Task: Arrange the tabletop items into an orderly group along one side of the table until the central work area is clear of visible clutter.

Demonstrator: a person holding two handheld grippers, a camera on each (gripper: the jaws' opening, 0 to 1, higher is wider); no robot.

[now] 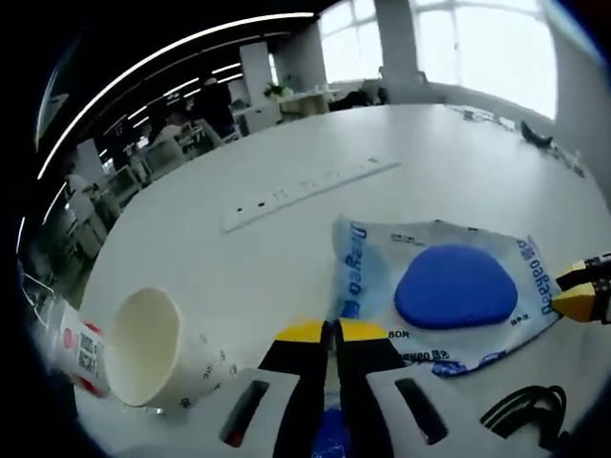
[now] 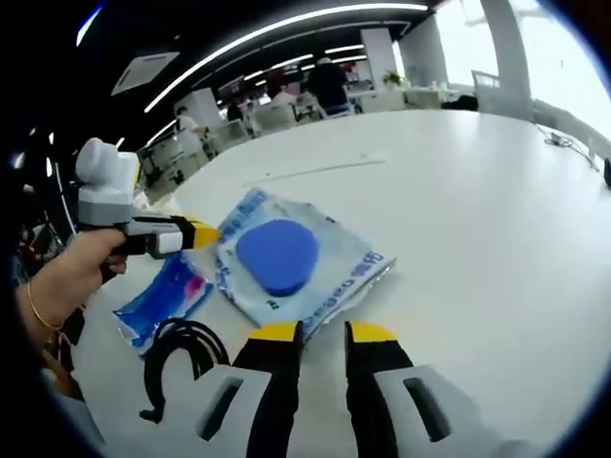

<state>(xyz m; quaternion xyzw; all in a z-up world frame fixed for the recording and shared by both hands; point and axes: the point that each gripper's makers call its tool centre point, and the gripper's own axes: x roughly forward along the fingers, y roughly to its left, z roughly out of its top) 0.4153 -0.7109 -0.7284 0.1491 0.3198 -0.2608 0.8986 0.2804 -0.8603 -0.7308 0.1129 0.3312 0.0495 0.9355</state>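
White desk (image 2: 496,210) all around, big and round-edged. On it lies a flat clear bag (image 2: 329,277) with blue letters and a blue pad (image 2: 278,255) inside; it sits near the desk edge closest to the person. In the left gripper view the bag (image 1: 377,277) lies just past the left tongs (image 1: 334,331), whose yellow tips are pressed together at the bag's near edge (it looks like they pinch that edge, but the spot is too small to be sure). In the right gripper view a hand (image 2: 72,272) holds those same tongs (image 2: 212,234) and their yellow tips touch the bag's side. The right tongs (image 2: 323,332) have a small gap between their yellow tips and hold nothing; the bag corner lies just ahead of them. Their tips (image 1: 584,289) also peek in at the bag's far side in the left gripper view. A paper cup (image 1: 158,353) lies tipped on its side near the left tongs, mouth facing the camera. A long white power strip (image 1: 310,194) lies farther in, toward the middle of the desk. A small blue packet (image 2: 164,298) and a black cable (image 2: 181,348) sit by the near edge, just beside the bag.
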